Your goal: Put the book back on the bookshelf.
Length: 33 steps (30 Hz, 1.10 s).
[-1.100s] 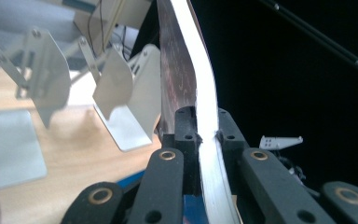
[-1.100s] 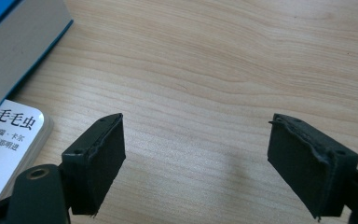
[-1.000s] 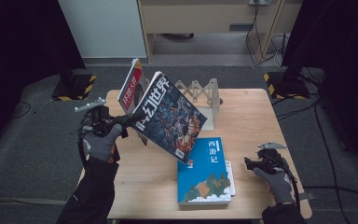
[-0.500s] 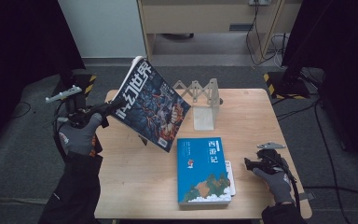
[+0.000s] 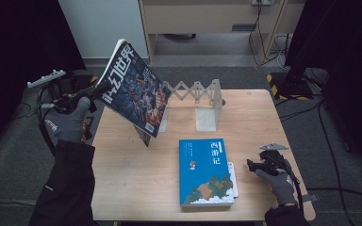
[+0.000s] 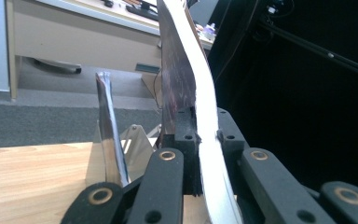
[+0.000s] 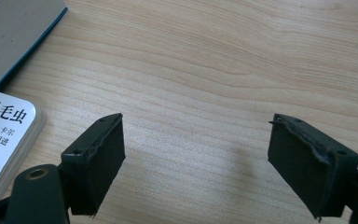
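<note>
Since the earlier frames, the left gripper (image 5: 96, 89) has carried the large dark-covered magazine with white Chinese title lettering (image 5: 134, 96) upward and out toward the table's left edge, while the right gripper (image 5: 253, 165) has kept its place. The light wooden table (image 5: 136, 179) carries everything else. The magazine hangs tilted in the air above the table's left rear part, its top corner leaning away beyond the far edge and its lower corner low over the wood near the rack's left plate. In the left gripper view the two black jaws are pressed together on the magazine's pale curved edge (image 6: 205, 135), pinching it. A blue hardcover book with white Chinese characters and a mountain picture (image 5: 206, 170) lies flat near the front edge, right of centre, partly covering a small white rounded-corner booklet (image 5: 234, 178) that pokes out on its right side. A grey expanding metal book rack with clear upright plates (image 5: 202, 101) stands at the rear centre. The right gripper rests low at the front right, near the blue book but apart from it; in the right gripper view its jaws are spread wide over bare wood, with nothing between them.
</note>
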Motion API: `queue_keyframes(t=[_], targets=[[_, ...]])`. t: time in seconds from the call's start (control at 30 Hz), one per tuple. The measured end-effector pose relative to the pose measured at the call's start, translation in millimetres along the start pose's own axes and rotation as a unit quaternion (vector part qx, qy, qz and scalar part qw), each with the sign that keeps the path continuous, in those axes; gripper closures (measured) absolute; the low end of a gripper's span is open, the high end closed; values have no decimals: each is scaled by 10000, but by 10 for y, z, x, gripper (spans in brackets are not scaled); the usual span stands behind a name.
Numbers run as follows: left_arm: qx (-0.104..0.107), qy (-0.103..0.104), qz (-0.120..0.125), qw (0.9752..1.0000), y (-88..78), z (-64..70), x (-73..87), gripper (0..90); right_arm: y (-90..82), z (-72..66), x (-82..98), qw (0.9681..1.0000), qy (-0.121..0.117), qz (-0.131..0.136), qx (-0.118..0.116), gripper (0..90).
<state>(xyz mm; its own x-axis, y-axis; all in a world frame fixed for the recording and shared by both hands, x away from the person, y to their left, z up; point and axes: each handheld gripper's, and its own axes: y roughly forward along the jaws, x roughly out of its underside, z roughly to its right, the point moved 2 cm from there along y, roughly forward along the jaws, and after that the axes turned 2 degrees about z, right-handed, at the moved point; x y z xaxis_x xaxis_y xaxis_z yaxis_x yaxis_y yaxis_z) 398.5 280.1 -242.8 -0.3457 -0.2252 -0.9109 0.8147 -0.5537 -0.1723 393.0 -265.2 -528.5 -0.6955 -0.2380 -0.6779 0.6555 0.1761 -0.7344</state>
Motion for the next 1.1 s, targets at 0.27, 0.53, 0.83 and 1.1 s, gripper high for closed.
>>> queue_keyframes(t=[0.27, 0.53, 0.83, 1.1], targets=[[-365, 96, -13, 9993, 110, -50, 13, 821, 6, -3, -5, 10000, 14, 3, 3, 189], [-584, 138, -104, 9981, 315, -55, 100, 821, 8, -2, -11, 10000, 27, 14, -15, 189], [-898, 289, -227, 9953, 538, 4, 166, 821, 11, 5, -22, 10000, 23, 8, -54, 189], [-1124, 420, -332, 9922, 750, 32, 193, 821, 15, 4, -27, 10000, 27, 17, -60, 188]])
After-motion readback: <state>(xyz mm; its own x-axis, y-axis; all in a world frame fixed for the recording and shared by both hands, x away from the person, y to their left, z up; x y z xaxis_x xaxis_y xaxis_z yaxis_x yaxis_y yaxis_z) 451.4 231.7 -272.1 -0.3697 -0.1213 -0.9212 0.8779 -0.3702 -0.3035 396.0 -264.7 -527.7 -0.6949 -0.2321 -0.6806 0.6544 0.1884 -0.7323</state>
